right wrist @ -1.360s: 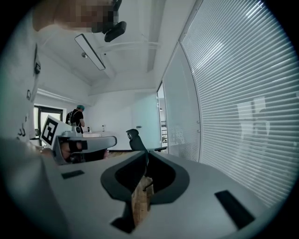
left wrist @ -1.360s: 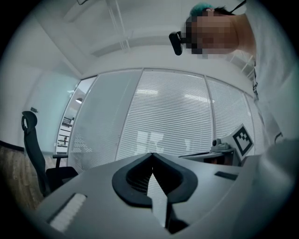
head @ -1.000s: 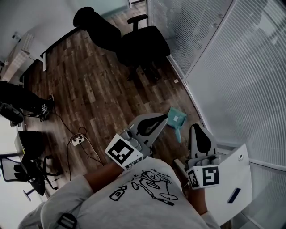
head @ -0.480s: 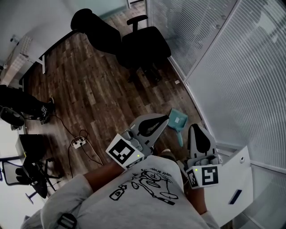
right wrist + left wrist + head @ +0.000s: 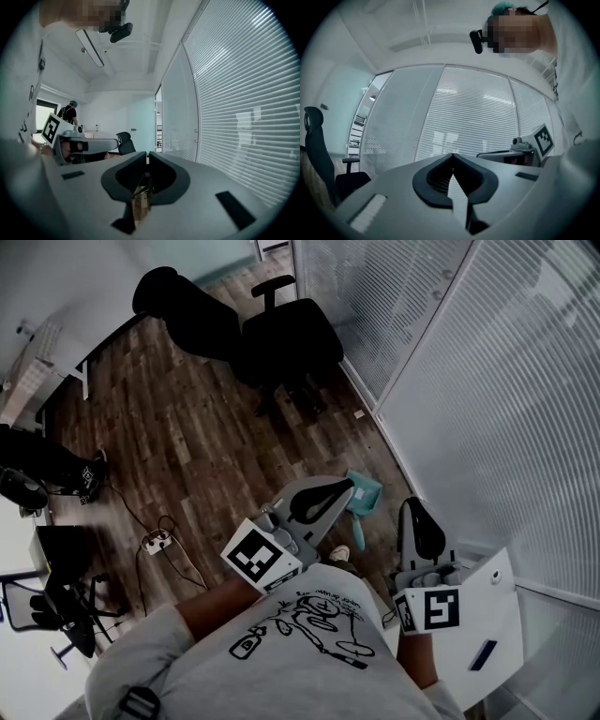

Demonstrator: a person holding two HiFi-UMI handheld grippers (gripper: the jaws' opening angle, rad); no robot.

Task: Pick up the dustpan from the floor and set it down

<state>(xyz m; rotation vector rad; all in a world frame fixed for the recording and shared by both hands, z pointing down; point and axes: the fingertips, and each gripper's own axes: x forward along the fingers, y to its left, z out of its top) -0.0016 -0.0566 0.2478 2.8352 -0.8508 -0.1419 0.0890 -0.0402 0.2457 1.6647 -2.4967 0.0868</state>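
Lying on the floor [image 5: 206,427], the dustpan [image 5: 366,487] was judged light, rigid, best gripped by its handle [image 5: 357,523]; left claw [image 5: 345,487] and right claw [image 5: 412,506] were seen pressed together, empty.

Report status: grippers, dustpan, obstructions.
Left gripper shut, empty. Right gripper shut, empty. Dustpan on floor beside glass wall, untouched. Office chairs well beyond it.

I count two grippers: left gripper [image 5: 339,489], right gripper [image 5: 414,507]. One teal dustpan [image 5: 367,488]. Two black office chairs: tall-backed chair [image 5: 183,315], armrest chair [image 5: 291,334]. One white power strip [image 5: 153,542]. One white shoe [image 5: 339,553].
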